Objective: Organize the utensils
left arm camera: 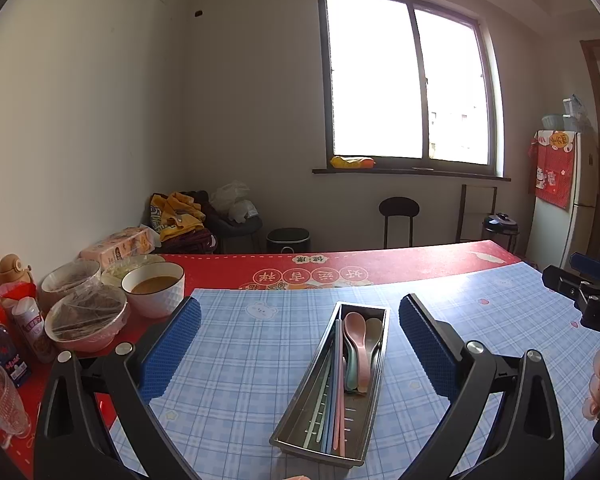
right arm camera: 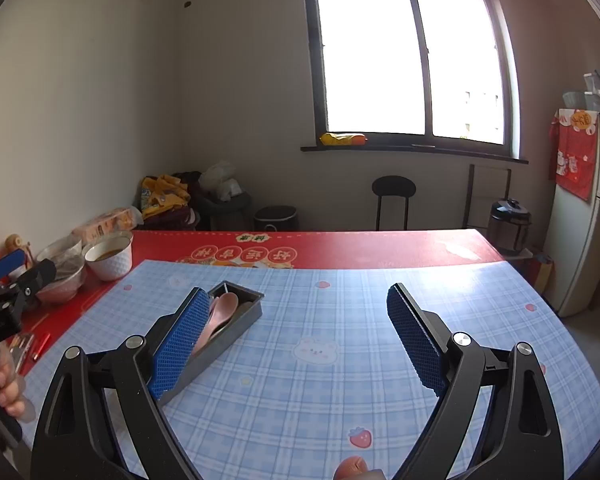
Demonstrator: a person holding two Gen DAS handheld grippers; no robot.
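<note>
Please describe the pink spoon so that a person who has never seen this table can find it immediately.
Look at the blue checked mat that covers the near part of the red table. On it stands a long metal tray with chopsticks on its left side and spoons on its right. The pink spoon lies on top of the spoons, bowl toward the window; the ones beside it are cream and pale green.

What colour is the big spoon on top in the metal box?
Pink. The spoon in the metal box shows best in the left wrist view.

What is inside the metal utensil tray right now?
The metal tray holds spoons, pink topmost, beside pastel chopsticks. The lower spoons' handles are covered.
</note>
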